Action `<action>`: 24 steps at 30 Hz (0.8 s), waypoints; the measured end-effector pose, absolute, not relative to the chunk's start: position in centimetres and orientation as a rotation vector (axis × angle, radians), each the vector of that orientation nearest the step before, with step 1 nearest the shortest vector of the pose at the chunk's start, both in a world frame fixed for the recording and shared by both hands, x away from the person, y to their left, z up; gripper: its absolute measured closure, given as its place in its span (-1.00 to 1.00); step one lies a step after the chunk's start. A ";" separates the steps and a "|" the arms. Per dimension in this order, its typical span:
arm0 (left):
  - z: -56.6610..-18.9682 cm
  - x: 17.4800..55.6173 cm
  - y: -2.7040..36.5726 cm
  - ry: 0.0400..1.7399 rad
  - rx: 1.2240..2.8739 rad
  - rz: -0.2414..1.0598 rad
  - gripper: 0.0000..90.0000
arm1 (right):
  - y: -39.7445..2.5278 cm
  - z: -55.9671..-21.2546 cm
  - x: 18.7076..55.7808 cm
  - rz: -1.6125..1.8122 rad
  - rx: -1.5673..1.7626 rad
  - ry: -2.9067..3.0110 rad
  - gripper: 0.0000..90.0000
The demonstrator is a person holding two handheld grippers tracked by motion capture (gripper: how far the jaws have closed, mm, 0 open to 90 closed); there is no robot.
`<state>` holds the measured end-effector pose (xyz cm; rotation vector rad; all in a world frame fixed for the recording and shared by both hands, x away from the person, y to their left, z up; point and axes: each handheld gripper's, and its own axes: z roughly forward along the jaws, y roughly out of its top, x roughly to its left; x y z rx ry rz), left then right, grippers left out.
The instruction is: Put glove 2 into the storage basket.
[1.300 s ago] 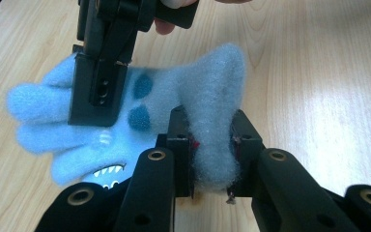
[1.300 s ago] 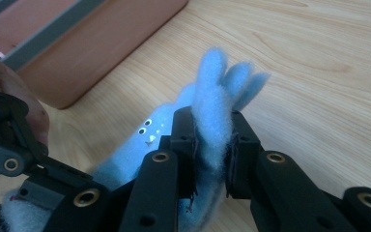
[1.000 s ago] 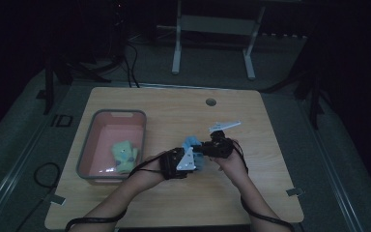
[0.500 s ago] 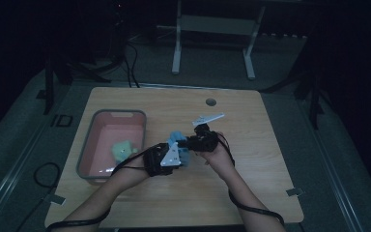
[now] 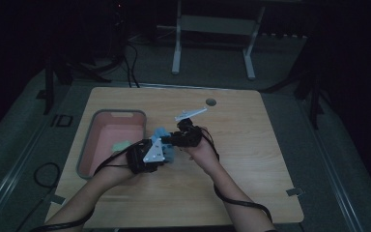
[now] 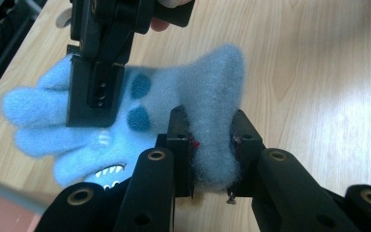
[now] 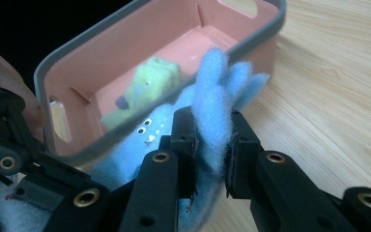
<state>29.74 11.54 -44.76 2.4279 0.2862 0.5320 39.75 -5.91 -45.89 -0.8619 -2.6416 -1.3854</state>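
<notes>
A light blue plush toy (image 5: pixel 163 136) with dark blue spots and a toothy mouth is held between both grippers, just right of the pink bin (image 5: pixel 107 143). My left gripper (image 6: pixel 211 145) is shut on one end of the plush toy (image 6: pixel 174 106). My right gripper (image 7: pixel 211 140) is shut on the toy's finger-like end (image 7: pixel 217 92), and it appears from above in the left gripper view as a black block over the toy. In the high view the left gripper (image 5: pixel 159 151) and right gripper (image 5: pixel 170 138) meet at the toy.
A green plush (image 7: pixel 149 84) lies inside the pink bin (image 7: pixel 140 29), whose grey rim is close to the blue toy. The wooden table (image 5: pixel 251 145) has a round hole (image 5: pixel 210 102) near its far edge. A white stand (image 5: pixel 212 29) is beyond the table.
Both grippers, with the blue toy between them, have moved left towards the pink bin. Both stay shut on it.
</notes>
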 end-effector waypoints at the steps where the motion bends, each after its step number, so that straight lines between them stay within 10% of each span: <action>1: -44.7 29.7 11.8 0.292 2.430 0.534 0.70 | -5.3 -45.8 39.8 -1.385 -0.852 -2.645 0.72; 24: -45.3 29.0 20.1 0.464 2.485 0.577 0.70 | 4.8 -46.8 40.8 -1.356 -0.734 -2.612 0.72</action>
